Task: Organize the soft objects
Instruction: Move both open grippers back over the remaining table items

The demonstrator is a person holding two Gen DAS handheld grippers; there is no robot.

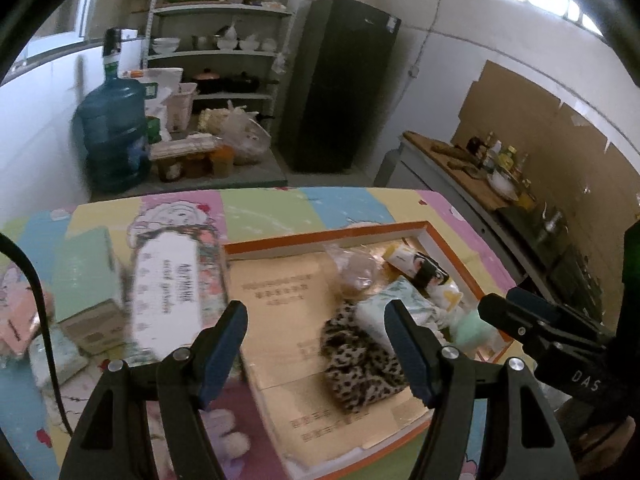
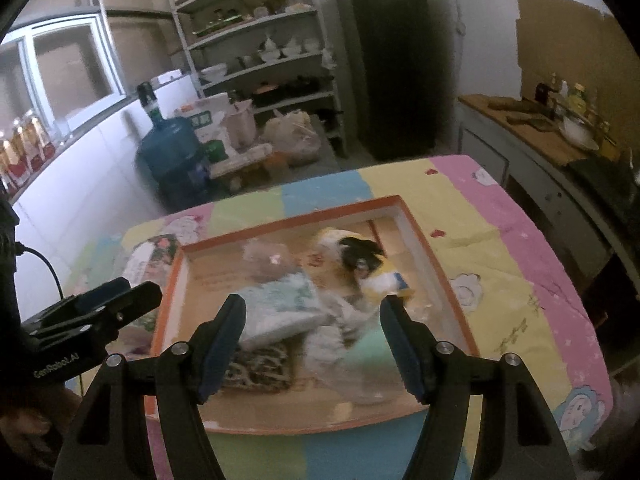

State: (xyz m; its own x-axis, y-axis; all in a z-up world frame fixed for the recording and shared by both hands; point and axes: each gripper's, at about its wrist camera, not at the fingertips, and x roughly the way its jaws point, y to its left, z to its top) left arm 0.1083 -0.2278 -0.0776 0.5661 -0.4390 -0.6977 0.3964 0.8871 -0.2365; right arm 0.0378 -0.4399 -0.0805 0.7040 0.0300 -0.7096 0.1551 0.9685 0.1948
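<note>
the left hand-held gripper (image 1: 316,344) is wide open and holds nothing, and the right hand-held gripper (image 2: 312,342) is wide open and empty too. both hang above the flat orange-edged cardboard box (image 2: 420,236) on the table with the pastel cartoon cloth (image 2: 500,280). nearest in the box is the spotty leopard-print soft pouch (image 1: 360,364), then the pale blue-green tissue pack (image 2: 280,308), with a mint green soft thing (image 2: 368,352) beside it. farther back lie a crinkly clear plastic bag (image 1: 352,268) and a black, white and yellow plush toy (image 2: 360,256). outside the box, to its left, waits the long flowery wipes pack (image 1: 172,280). the things are squashed together, so i think a grab could pinch two at once or snag the bag, and something might slip off the table.
</note>
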